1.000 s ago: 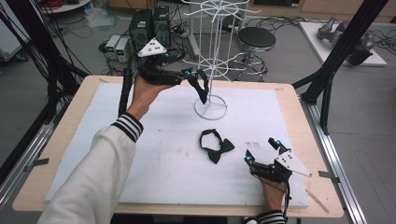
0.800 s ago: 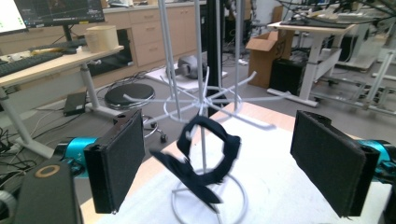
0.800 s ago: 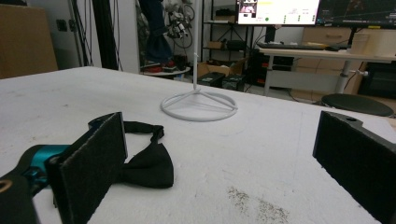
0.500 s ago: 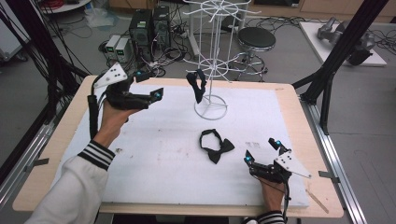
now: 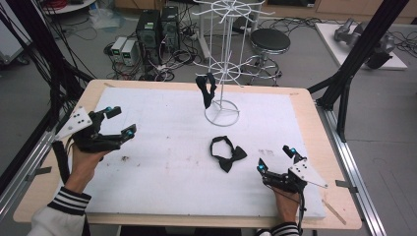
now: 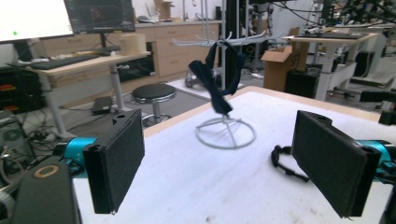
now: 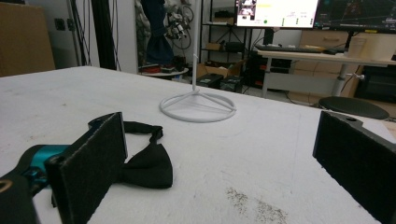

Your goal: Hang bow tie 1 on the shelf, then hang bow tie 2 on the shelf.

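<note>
On the white wire display stand: one black fabric bow tie hung, seemingly hooked | second black bow tie flat on table, unhung | left gripper jaws apart, empty | right gripper jaws apart, near it

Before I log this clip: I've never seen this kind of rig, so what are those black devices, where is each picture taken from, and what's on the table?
A person holds a hand-held gripper in each hand: left gripper, right gripper. Both are open and hold nothing. One camera looks down from above; the other two ride on the grippers, looking out between their black fingers. On the white table stands a white wire rack with one black bow tie hanging from it. A second bow tie lies flat near the right gripper.
</note>
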A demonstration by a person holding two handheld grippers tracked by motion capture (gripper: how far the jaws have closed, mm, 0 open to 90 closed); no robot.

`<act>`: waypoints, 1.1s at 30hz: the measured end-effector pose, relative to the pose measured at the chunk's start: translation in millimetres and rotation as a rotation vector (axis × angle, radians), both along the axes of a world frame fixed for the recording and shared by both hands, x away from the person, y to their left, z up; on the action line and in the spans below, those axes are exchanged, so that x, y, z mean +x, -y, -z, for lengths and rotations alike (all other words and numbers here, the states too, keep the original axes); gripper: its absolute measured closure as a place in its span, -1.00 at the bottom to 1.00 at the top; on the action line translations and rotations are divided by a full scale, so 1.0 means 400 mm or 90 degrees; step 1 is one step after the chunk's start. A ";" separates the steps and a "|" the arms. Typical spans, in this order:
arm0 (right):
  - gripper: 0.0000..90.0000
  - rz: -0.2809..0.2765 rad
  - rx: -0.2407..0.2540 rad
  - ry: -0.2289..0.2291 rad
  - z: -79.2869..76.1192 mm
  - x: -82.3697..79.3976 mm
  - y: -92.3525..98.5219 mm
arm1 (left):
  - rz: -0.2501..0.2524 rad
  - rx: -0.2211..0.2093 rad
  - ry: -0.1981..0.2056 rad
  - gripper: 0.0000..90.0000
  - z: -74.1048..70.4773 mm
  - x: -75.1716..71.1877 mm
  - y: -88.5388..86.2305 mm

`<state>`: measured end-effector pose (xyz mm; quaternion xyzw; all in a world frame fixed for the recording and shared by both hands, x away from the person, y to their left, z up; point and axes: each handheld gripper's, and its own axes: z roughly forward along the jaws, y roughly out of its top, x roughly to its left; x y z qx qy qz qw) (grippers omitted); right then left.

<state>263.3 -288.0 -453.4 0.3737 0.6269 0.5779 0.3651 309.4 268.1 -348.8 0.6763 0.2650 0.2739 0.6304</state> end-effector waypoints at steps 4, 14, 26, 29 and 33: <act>-0.95 0.002 0.002 0.000 0.000 0.000 0.001 | 0.008 0.006 0.001 -0.60 0.039 -0.026 -0.010; -0.95 0.004 0.001 0.005 0.000 0.001 0.001 | 0.006 -0.017 0.002 -0.60 0.104 -0.033 -0.010; -0.95 0.006 0.006 0.000 0.000 0.000 0.002 | -0.002 -0.017 0.012 -0.60 0.102 -0.044 -0.017; -0.95 0.005 0.008 -0.002 0.000 0.002 0.002 | -0.003 -0.016 0.010 -0.60 0.109 -0.048 -0.019; -0.95 0.002 0.006 -0.005 -0.001 0.004 0.002 | -0.001 -0.016 0.012 -0.60 0.122 -0.049 -0.019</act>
